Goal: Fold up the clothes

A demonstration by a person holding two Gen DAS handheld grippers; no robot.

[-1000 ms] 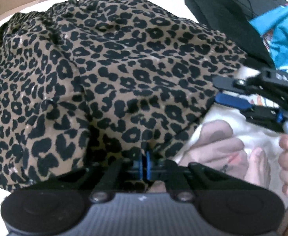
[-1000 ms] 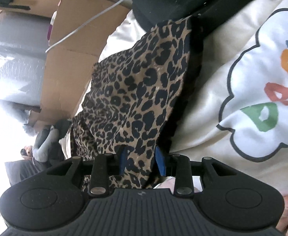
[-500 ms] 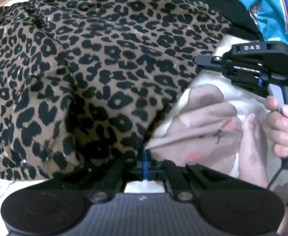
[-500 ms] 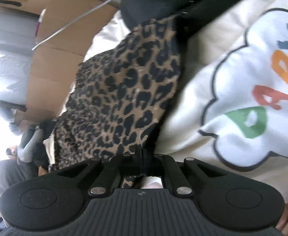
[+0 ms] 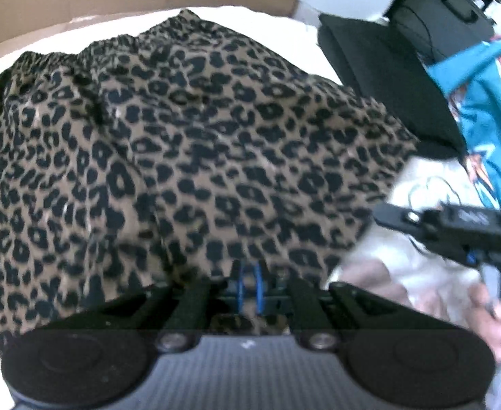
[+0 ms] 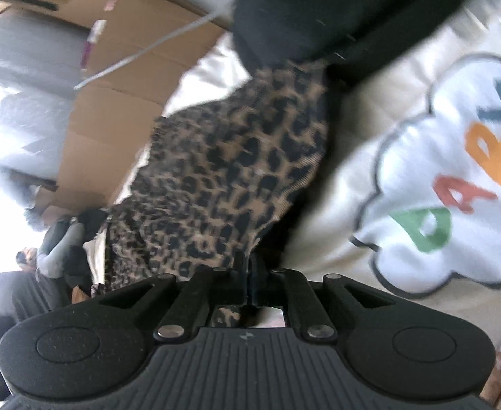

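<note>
A leopard-print garment (image 5: 189, 157) with a gathered waistband lies spread over a white surface and fills the left wrist view. My left gripper (image 5: 248, 282) is shut on its near edge, with only a thin gap between the blue pads. In the right wrist view the same garment (image 6: 237, 177) hangs in a fold up to my right gripper (image 6: 248, 278), which is shut on its edge. The right gripper also shows in the left wrist view (image 5: 455, 232), at the right, held by a hand.
A cream top with a colourful "BABY" cloud print (image 6: 455, 184) lies under the right gripper. A black garment (image 5: 380, 68) and a teal jersey (image 5: 489, 102) lie at the far right. Cardboard boxes (image 6: 113, 102) stand behind, with a white cable.
Both grippers have lifted and pulled the leopard garment back, so it spreads wider. The right gripper closed on the fabric edge between one second ago and half a second ago.
</note>
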